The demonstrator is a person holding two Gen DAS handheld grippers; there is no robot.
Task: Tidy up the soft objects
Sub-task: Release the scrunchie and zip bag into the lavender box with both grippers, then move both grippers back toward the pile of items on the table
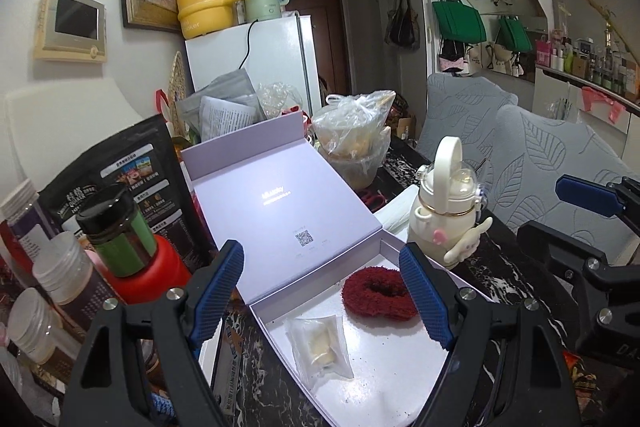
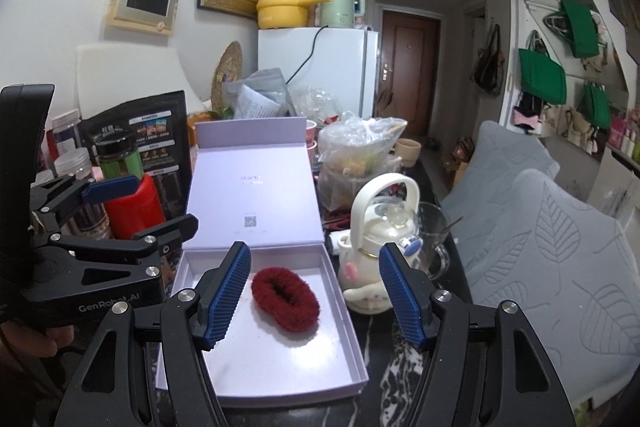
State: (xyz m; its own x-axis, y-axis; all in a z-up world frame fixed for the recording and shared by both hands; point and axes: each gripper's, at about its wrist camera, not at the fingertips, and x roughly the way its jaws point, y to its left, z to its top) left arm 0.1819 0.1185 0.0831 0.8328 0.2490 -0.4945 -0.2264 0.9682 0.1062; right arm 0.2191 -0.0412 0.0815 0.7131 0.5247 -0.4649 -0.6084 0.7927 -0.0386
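Both grippers, left (image 1: 322, 291) & right (image 2: 314, 297), were spread w/ nothing between pads. Red fuzzy scrunchie (image 2: 285, 299) lay in open lavender box (image 2: 344, 301), center frame, beside small clear packet (image 1: 320, 345).

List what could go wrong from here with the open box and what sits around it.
1. The white character bottle stands right beside the lavender box; a sideways swing of the right gripper could topple it.
2. The raised lid could drop shut if bumped.
3. The clear sachet might slide when grabbed.
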